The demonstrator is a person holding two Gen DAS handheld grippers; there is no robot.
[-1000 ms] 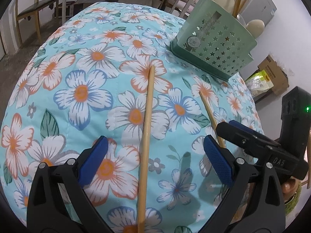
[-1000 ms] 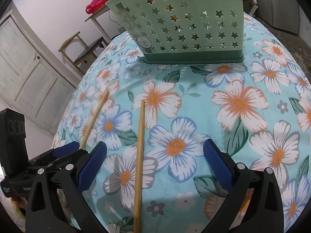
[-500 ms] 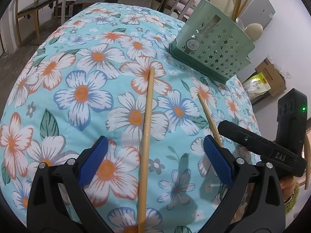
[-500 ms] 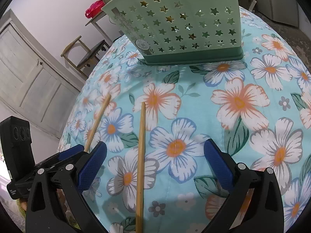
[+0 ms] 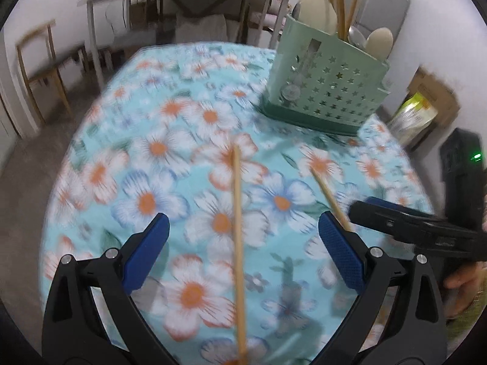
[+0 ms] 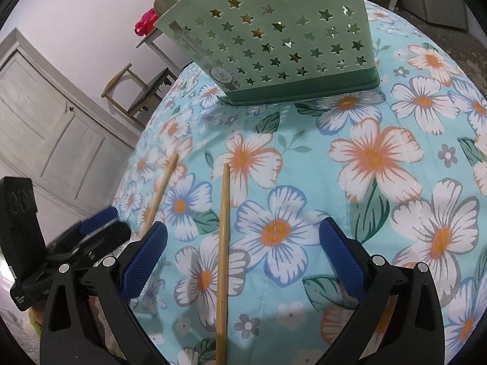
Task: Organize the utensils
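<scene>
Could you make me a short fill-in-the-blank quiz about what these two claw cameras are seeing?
1. Two long wooden chopsticks lie on the ____-patterned blue tablecloth.
2. The pale green plastic utensil basket has ____-shaped holes.
3. The right claw has its jaws ____, with one chopstick between them.
4. The left claw grips ____.

Missing words: flower; star; open; nothing

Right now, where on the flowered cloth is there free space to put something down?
The cloth is bare to the right of the nearer chopstick, up to the green utensil caddy. The strip between the two chopsticks is narrow, and the far chopstick lies beside the left gripper.
</scene>
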